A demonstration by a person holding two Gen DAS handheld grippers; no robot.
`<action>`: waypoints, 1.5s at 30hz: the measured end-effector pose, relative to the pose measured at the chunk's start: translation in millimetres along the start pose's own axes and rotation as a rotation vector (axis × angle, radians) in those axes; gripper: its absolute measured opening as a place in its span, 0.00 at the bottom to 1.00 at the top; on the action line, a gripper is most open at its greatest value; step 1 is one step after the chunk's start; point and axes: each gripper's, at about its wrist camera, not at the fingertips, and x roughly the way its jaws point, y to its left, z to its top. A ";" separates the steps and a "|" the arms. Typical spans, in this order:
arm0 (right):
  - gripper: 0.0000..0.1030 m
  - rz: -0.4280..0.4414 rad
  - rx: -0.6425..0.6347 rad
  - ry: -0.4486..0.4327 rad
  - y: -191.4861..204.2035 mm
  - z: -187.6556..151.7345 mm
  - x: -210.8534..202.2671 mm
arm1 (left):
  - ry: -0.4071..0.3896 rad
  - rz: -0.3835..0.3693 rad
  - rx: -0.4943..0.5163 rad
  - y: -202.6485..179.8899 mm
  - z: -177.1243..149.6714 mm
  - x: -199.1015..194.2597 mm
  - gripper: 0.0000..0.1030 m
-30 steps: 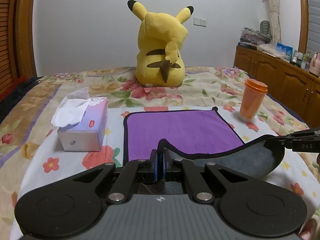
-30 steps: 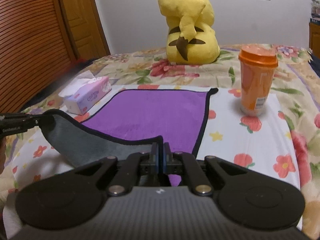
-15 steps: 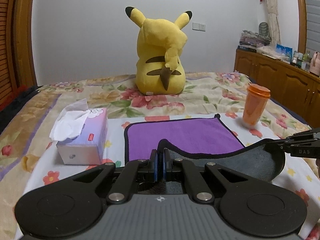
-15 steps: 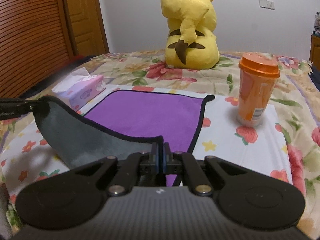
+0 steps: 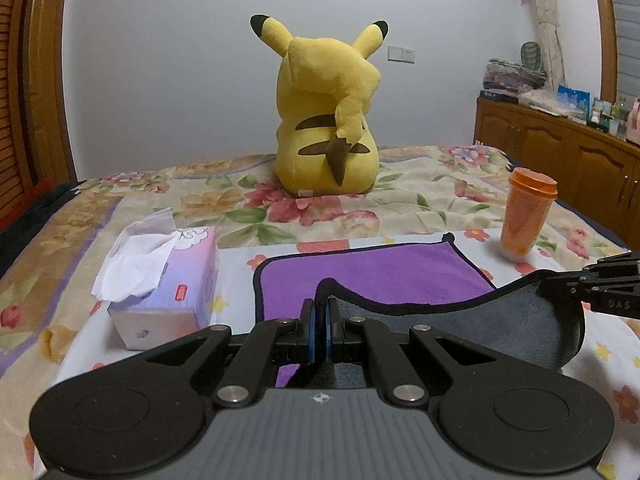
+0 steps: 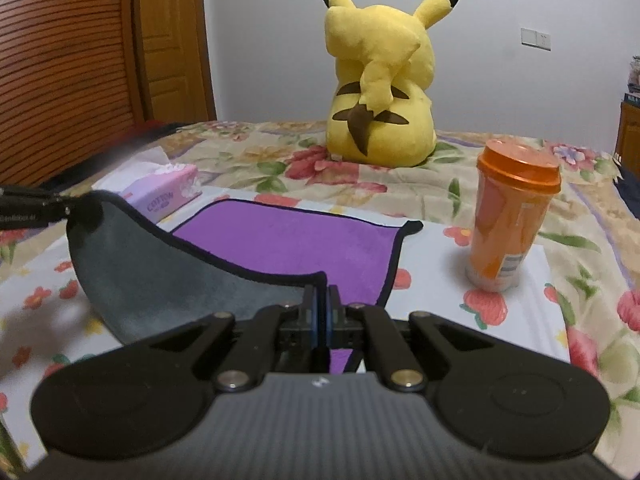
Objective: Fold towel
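Note:
A purple towel [image 5: 372, 276] with a grey underside and black trim lies on the flowered bed; it also shows in the right wrist view [image 6: 288, 240]. Its near edge is lifted off the bed and sags between the two grippers, grey side towards me. My left gripper [image 5: 319, 312] is shut on the near left corner. My right gripper [image 6: 321, 300] is shut on the near right corner. Each gripper shows at the edge of the other's view, the right one [image 5: 600, 292] and the left one [image 6: 36, 208]. The far half stays flat on the bed.
A tissue box [image 5: 168, 280] stands left of the towel. An orange lidded cup [image 6: 508, 220] stands at its right, close to the far right corner. A yellow plush toy [image 5: 328, 120] sits behind. A wooden cabinet [image 5: 560, 152] is at the far right.
Both grippers have risen with the towel's near edge and carried it forward. The visible purple area has shrunk as the lifted grey part moves over it.

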 end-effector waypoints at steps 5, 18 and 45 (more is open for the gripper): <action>0.04 -0.012 -0.025 0.022 -2.2 -2.7 10.7 | 0.009 0.002 0.012 -0.5 -1.3 4.5 0.07; 0.04 -0.018 -0.084 0.005 -2.6 7.0 25.2 | 0.004 0.024 0.027 0.5 2.0 20.8 0.07; 0.04 -0.053 -0.123 -0.080 -20.7 46.9 66.9 | -0.040 0.069 -0.019 18.2 35.2 81.7 0.07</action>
